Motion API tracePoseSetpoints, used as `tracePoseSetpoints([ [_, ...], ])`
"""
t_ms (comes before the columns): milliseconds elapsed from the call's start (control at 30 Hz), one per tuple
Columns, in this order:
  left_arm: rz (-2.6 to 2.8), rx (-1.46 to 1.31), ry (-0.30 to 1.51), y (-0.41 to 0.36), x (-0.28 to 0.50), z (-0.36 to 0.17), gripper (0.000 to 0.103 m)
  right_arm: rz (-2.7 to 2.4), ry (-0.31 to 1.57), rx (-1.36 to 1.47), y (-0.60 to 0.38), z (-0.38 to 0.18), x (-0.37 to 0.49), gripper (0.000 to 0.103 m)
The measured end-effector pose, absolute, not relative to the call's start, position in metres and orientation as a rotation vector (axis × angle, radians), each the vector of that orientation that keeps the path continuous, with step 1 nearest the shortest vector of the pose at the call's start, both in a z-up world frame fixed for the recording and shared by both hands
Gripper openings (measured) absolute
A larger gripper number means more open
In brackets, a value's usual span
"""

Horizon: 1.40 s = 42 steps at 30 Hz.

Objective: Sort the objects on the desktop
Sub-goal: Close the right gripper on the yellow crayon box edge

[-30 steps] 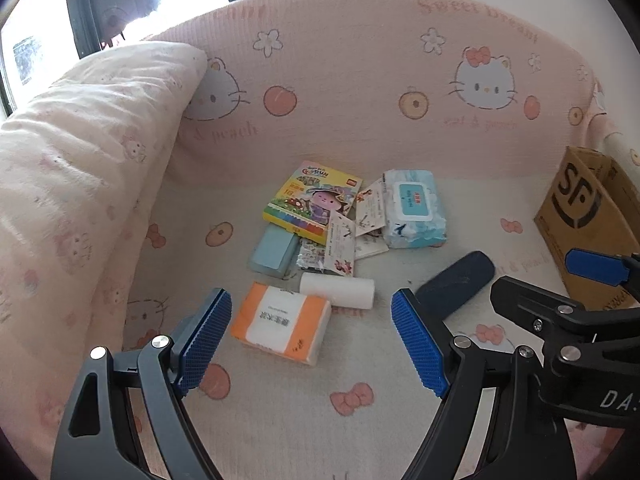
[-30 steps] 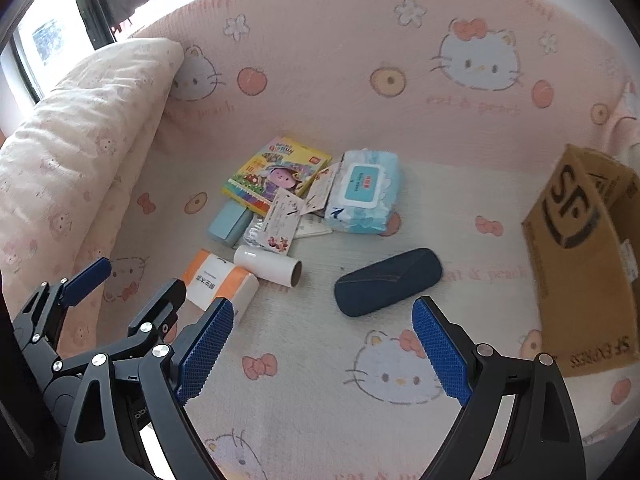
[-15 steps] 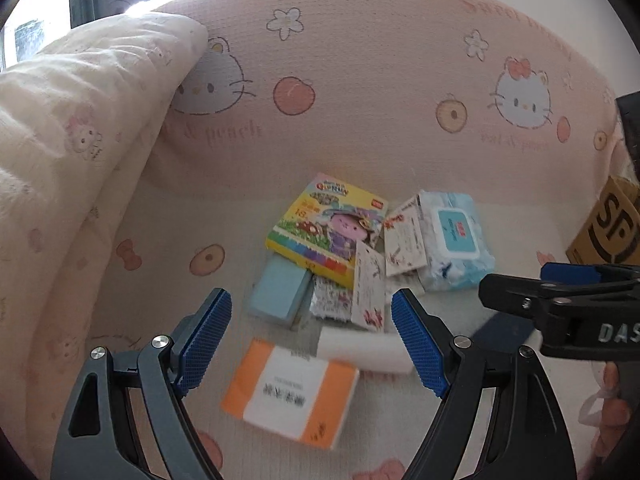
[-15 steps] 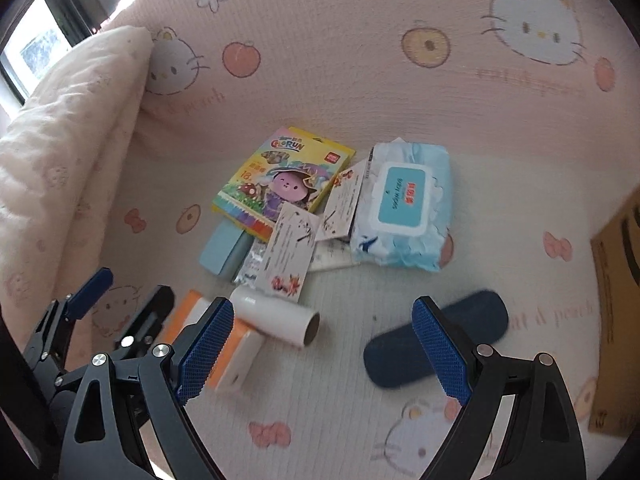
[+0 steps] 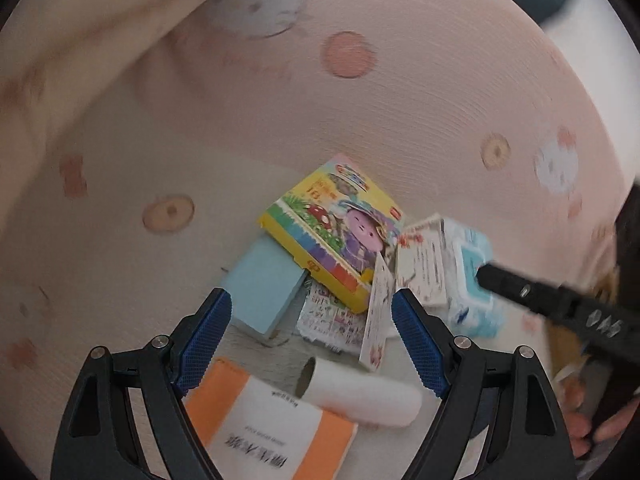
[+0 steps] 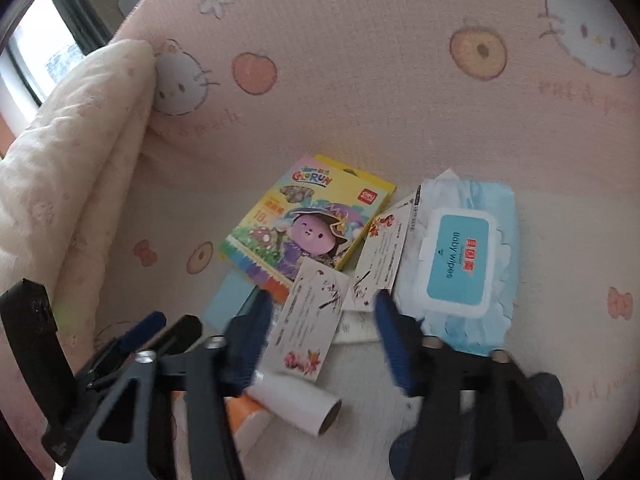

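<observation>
Both tongs hang over a small pile on the pink cartoon-print bed sheet (image 6: 360, 80). The left tongs (image 5: 310, 342) are wide open, nothing gripped. The right tongs (image 6: 320, 344) are closing around a loose flowered card (image 6: 306, 326), pads not on it yet. Just beyond lie a crayon box (image 6: 308, 222) and, to its right, baby wipes (image 6: 460, 260); a white roll (image 6: 298, 402) sits nearest.

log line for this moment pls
left hand-held gripper: open, empty | right hand-held gripper: closing, over white card | wipes pack: untouched
</observation>
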<state>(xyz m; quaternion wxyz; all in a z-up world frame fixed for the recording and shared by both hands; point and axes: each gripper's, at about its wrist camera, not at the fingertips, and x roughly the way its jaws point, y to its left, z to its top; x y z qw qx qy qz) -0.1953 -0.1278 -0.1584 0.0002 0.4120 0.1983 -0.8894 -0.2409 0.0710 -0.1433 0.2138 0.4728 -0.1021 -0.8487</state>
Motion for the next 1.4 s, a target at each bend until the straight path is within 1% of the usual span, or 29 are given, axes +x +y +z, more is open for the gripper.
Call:
tracePoseSetpoints([
  [67,-2.759,1.29,0.728,-0.135,-0.204,-0.165,0.085,-2.316,-0.353,1.316,0.071,-0.153,-0.252,0.037],
  [100,-2.744,1.288,0.751,-0.138,-0.208,-0.167,0.085,-2.295,-0.392,1.315,0.071,-0.157,-0.258,0.037],
  [333,-2.689,1.289,0.812,-0.14,-0.244,-0.179,0.085,-2.187,-0.602,1.364,0.07,-0.188,-0.294,0.038],
  [433,-2.665,1.286,0.797,-0.141,-0.259,-0.184,0.085,-2.18,-0.643,1.408,0.067,-0.198,-0.307,0.038],
  [533,-2.669,1.293,0.784,-0.139,-0.271,-0.19,0.085,-2.2,-0.617,1.438,0.058,-0.205,-0.317,0.038],
  [600,-2.653,1.316,0.818,-0.141,-0.279,-0.197,0.085,-2.194,-0.644,1.45,0.056,-0.209,-0.322,0.038],
  [767,-2.598,1.242,1.039,-0.152,-0.28,-0.205,0.085,-2.178,-0.749,1.51,0.056,-0.22,-0.336,0.038],
  [800,-2.592,1.228,1.078,-0.154,-0.281,-0.205,0.084,-2.179,-0.767,1.523,0.056,-0.222,-0.338,0.038],
  [833,-2.586,1.216,1.112,-0.156,-0.282,-0.205,0.08,-2.179,-0.785,1.531,0.056,-0.224,-0.34,0.038],
  [867,-2.575,1.211,1.13,-0.156,-0.283,-0.206,0.076,-2.18,-0.804,1.536,0.056,-0.225,-0.342,0.038],
  [933,-2.555,1.206,1.157,-0.157,-0.287,-0.207,0.073,-2.185,-0.821,1.546,0.056,-0.226,-0.343,0.038],
  [1100,-2.514,1.138,1.279,-0.162,-0.293,-0.217,0.072,-2.186,-0.87,1.605,0.055,-0.229,-0.345,0.037],
  [1167,-2.534,1.126,1.289,-0.161,-0.291,-0.217,0.072,-2.145,-0.94,1.617,0.057,-0.232,-0.343,0.038],
  [1233,-2.586,1.148,1.209,-0.155,-0.293,-0.214,0.072,-2.131,-0.983,1.625,0.058,-0.232,-0.339,0.038],
  [1300,-2.629,1.193,1.101,-0.152,-0.298,-0.211,0.073,-2.149,-0.976,1.646,0.056,-0.234,-0.34,0.038],
  [1400,-2.626,1.23,1.114,-0.156,-0.303,-0.211,0.079,-2.182,-1.002,1.687,0.056,-0.237,-0.341,0.037],
])
